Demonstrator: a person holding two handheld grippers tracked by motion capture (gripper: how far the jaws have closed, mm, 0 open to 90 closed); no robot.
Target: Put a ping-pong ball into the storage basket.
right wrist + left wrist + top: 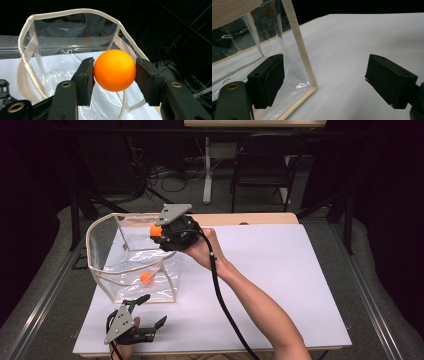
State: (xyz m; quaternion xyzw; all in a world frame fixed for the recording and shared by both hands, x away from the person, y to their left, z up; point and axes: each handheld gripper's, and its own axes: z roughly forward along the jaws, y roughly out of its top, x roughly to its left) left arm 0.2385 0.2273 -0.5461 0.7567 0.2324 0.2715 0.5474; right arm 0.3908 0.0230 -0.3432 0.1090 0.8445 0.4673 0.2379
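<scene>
R gripper (pixel 115 71) grips ball (pixel 115 70); contact hidden.

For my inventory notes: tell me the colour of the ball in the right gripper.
Orange ball, plain; the right gripper view shows it best.

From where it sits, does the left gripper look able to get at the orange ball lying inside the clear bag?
Probably not directly. The left gripper, fingers open, sits outside the clear bag, whose transparent wall stands between it and the loose ball. It would likely have to go over the rim.
</scene>
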